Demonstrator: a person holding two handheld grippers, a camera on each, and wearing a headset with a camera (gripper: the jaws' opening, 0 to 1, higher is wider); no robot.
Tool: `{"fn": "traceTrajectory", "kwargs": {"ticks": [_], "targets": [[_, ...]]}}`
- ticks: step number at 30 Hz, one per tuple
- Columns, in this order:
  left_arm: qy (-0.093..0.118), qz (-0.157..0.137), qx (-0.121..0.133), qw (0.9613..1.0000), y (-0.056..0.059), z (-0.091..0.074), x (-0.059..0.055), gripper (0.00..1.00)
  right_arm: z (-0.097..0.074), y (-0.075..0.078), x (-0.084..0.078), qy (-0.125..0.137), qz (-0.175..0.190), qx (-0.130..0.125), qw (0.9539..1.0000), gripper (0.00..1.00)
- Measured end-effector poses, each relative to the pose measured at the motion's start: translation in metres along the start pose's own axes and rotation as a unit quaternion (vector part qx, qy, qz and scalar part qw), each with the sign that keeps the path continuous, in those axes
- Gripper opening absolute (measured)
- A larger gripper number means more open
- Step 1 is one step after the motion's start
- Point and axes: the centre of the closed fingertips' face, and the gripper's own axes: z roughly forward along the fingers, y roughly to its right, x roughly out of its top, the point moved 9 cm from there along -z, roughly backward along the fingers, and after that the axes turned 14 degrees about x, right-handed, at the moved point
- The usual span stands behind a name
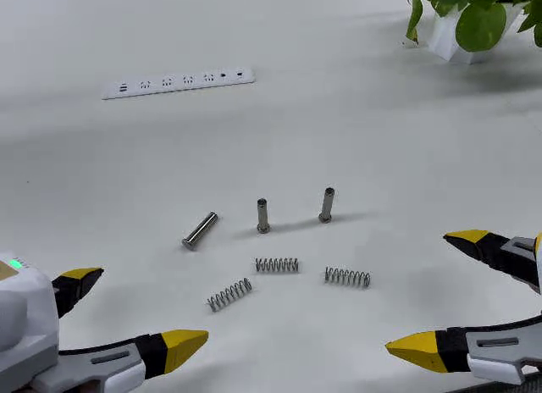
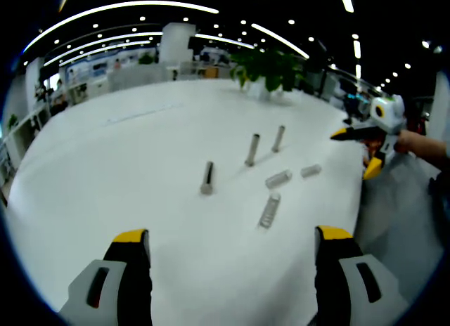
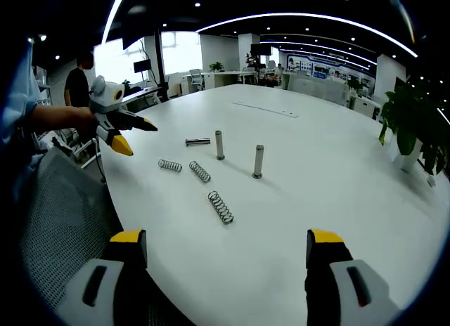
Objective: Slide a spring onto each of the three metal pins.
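Everything sits loose on the white worktop. Just below the centre of the head view are the three metal pins. The fallen pin lies on its side at the left, slanting up to the right. The middle pin and the right pin stand upright, near each other but apart. No pin has a spring on it.

Below them the three springs lie in a loose row, each flat on the worktop and touching nothing. The left spring is slanted. The centre spring lies level just below the middle pin. The right spring lies nearly level below the right pin.

The left hand-held gripper is in the lower left corner of the head view, its yellow-tipped jaws spread wide with nothing between them. The right hand-held gripper is at the lower right edge, jaws likewise gaping and empty. Both are well apart from the pins and springs. In the left gripper view the right hand-held gripper shows at the right edge, and in the right gripper view the left one shows at the upper left.

A white power strip lies flat in the upper left of the head view, and a potted plant stands in the upper right corner.
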Motion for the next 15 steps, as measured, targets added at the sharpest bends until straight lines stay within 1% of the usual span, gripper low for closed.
{"fn": "traceTrajectory", "kwargs": {"ticks": [2,4,5,7,10,15], "targets": [[-0.007,0.008,-0.004,0.9999,-0.002,0.002,0.005,0.98,0.000,0.000,0.000,0.002,0.000,-0.001,1.0000,0.95],[-0.009,0.015,-0.009,0.9998,-0.005,0.004,0.011,0.99,0.000,0.000,0.000,0.004,0.000,-0.001,1.0000,0.95],[-0.010,0.015,-0.014,0.9998,-0.007,0.005,0.013,0.99,0.000,0.000,0.000,0.005,0.000,-0.001,1.0000,0.95],[-0.016,-0.001,-0.032,0.9994,-0.008,0.007,0.019,0.99,0.000,0.000,0.000,0.005,-0.001,0.000,1.0000,0.95],[-0.020,-0.002,-0.035,0.9992,-0.013,0.012,0.026,0.98,0.002,-0.002,0.000,0.005,-0.003,0.005,1.0000,0.94],[-0.038,0.026,-0.045,0.9979,-0.020,0.018,0.039,0.97,0.002,-0.003,-0.002,0.006,-0.008,0.010,0.9999,0.93]]}}
